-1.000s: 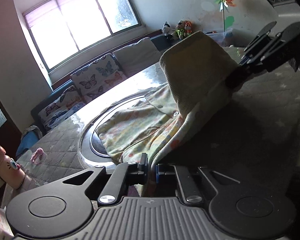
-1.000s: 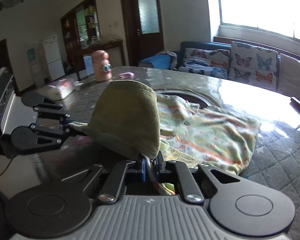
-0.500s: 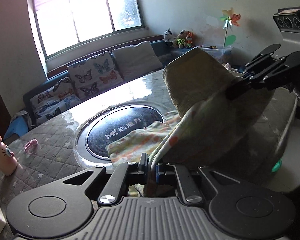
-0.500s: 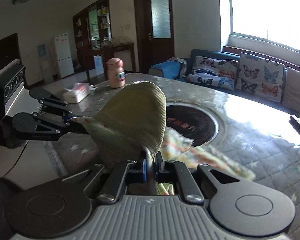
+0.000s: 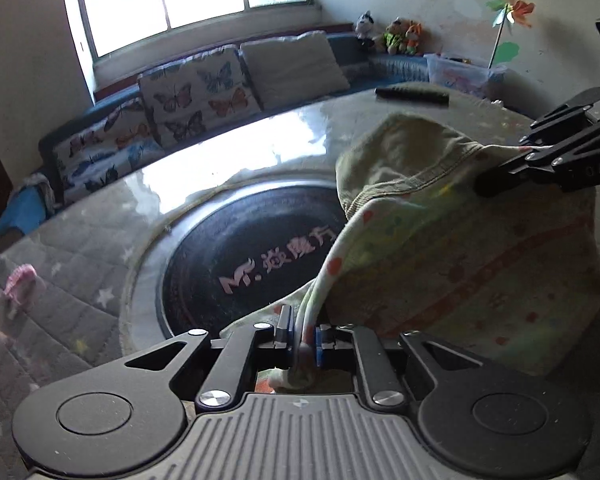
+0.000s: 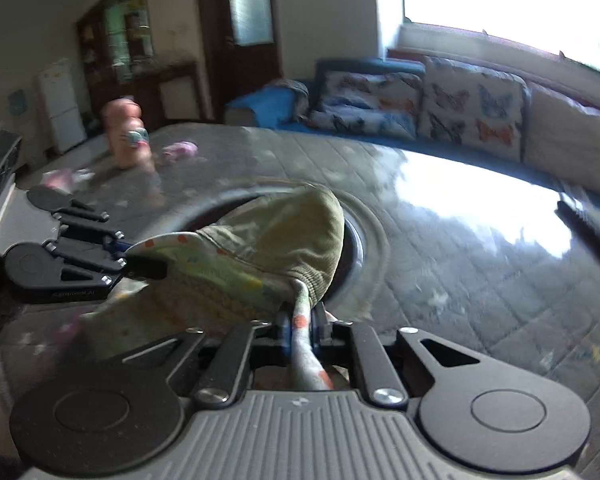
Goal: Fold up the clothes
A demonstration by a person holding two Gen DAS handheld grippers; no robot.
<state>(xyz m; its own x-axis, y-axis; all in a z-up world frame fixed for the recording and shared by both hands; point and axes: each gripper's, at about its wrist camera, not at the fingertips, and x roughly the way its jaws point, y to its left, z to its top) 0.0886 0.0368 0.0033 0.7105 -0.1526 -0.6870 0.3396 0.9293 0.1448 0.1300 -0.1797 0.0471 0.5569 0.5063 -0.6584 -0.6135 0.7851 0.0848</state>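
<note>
Garment [image 5: 460,248] slung between both grippers above table [image 5: 80,240], over black round inset [image 5: 236,264].

Left gripper [image 5: 302,334] and right gripper [image 6: 300,326] each with jaws easing apart, cloth edge still pinched between the pads. Olive hood bulging up, patterned body hanging toward the near table edge. Far off on the tabletop: pink bottle [image 6: 126,140], dark remote [image 5: 412,94]. Sofa [image 6: 440,108] beyond the far rim.
</note>
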